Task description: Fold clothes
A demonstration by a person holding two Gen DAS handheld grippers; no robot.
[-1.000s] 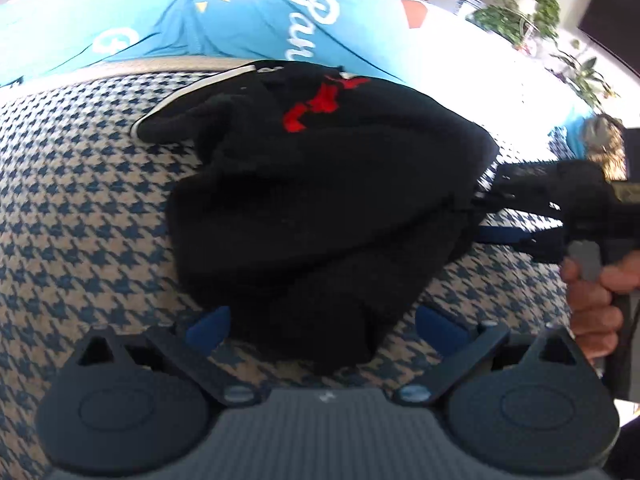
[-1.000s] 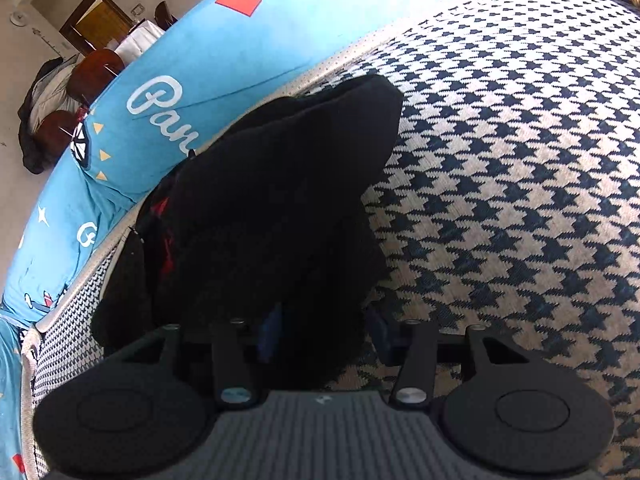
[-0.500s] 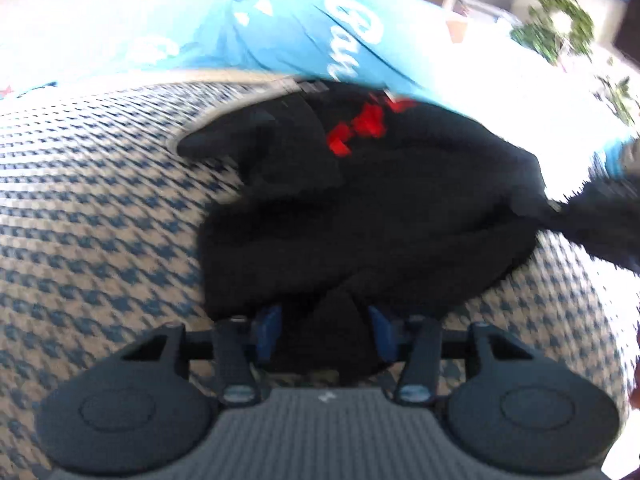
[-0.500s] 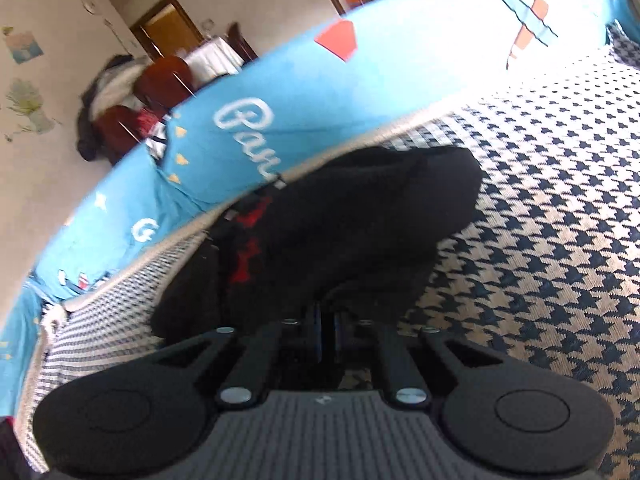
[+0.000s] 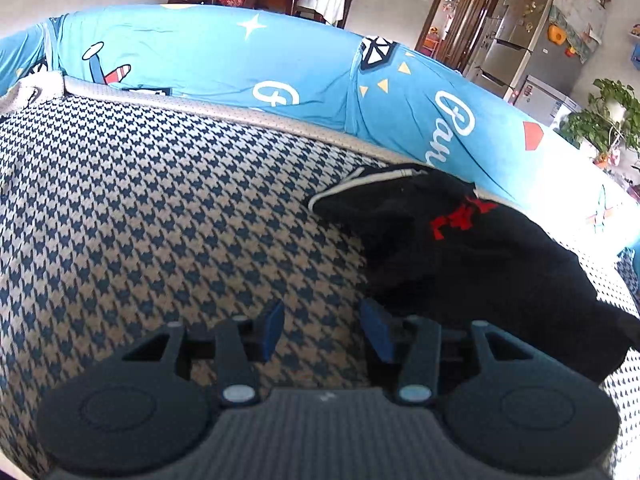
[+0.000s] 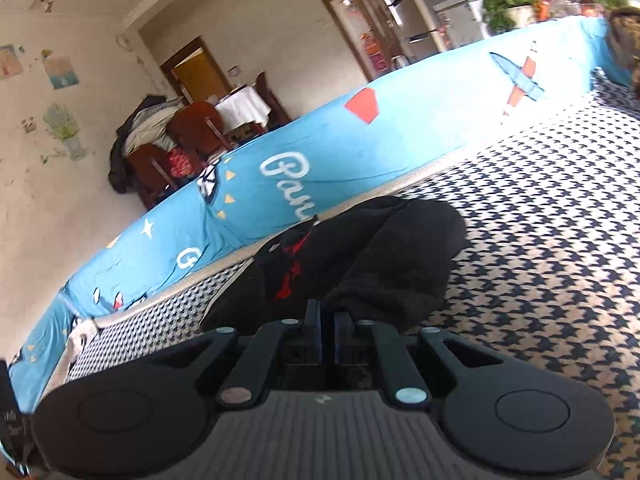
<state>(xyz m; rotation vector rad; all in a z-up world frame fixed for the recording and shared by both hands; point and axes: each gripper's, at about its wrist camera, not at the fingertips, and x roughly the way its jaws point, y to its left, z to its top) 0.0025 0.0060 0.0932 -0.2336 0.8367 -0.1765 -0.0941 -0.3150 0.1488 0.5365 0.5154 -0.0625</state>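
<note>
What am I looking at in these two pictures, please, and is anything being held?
No robot arm is here: a person carries a two-finger gripper in each hand, and each gripper has a wide-angle camera looking forward along its fingers. So one picture is the left hand's view and the other is the right hand's. The dark shapes along the bottom of each are the tool itself.

A crumpled black garment with red print lies on a houndstooth cover, against a blue printed cushion.

The left gripper has its jaws opening with nothing between them, only cover showing in the gap. The right gripper is shut, and the garment's edge is drawn up to its tips, so it seems to be pinching the cloth.
</note>
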